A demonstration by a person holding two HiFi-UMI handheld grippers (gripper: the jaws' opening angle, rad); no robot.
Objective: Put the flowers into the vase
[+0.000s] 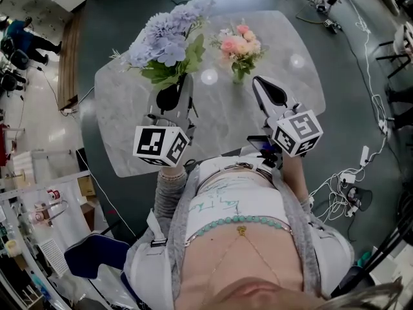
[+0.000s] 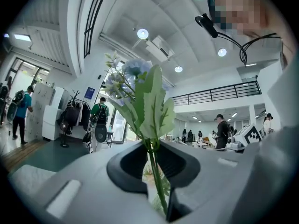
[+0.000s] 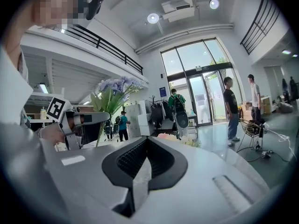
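With the left tongs (image 1: 177, 92) clamped on 1 thin stem of the blue flowers (image 1: 169, 34), upright above the bench (image 1: 129, 108) beside the vase (image 1: 240, 78) of pink flowers (image 1: 239, 44), and the right tongs (image 1: 266, 90) pressed together empty, the top-heavy bunch may swivel, slip or topple the vase.

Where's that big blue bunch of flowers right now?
The blue flowers stand upright at the left of the head view, stem clamped in the left gripper over the table, just left of the pink bouquet.
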